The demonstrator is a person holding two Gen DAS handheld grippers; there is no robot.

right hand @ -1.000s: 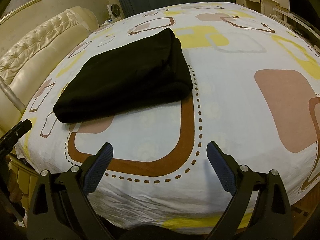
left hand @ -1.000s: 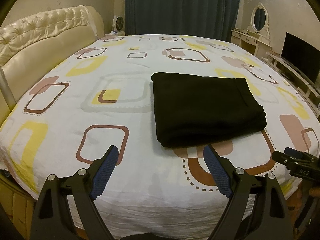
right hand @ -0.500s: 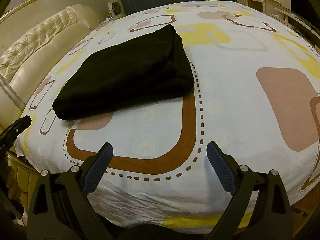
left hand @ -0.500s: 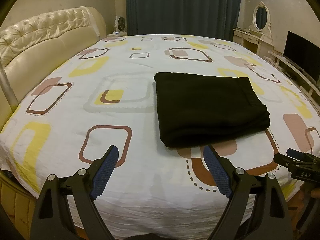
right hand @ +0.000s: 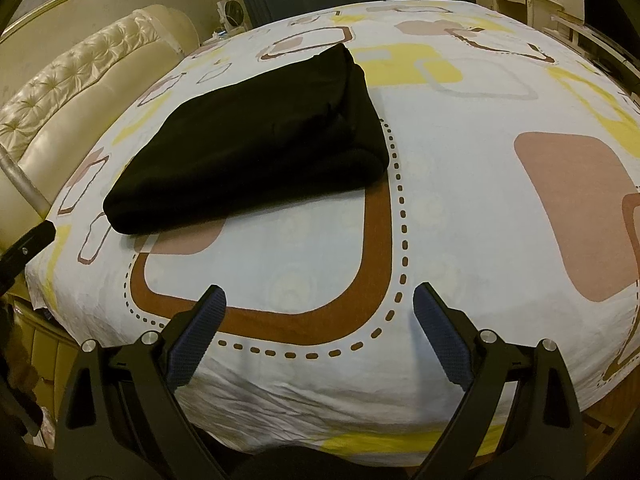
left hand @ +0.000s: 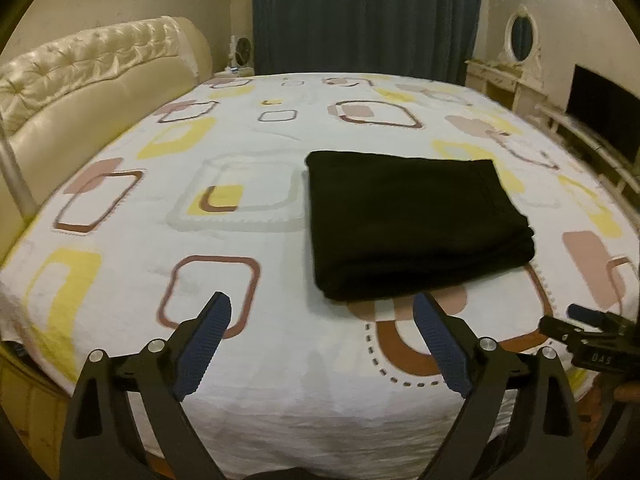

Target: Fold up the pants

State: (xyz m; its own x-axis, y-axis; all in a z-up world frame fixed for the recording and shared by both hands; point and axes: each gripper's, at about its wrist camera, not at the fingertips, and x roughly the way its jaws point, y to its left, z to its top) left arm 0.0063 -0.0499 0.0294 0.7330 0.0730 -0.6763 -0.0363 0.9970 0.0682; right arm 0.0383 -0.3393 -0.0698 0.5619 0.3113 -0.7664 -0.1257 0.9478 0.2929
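Your left gripper point(left hand: 322, 334) has pulled back slightly; both it and your right gripper point(right hand: 318, 322) gape wide, empty. Folded pants point(left hand: 412, 228) lie flat, long axis toward the curtain point(left hand: 360, 16).

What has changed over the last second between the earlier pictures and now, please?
Both cameras have backed off and shifted slightly; nothing was gripped or released. The left gripper and right gripper stay open and empty above the bed's near edge. The folded black pants lie unmoved on the patterned bedsheet.
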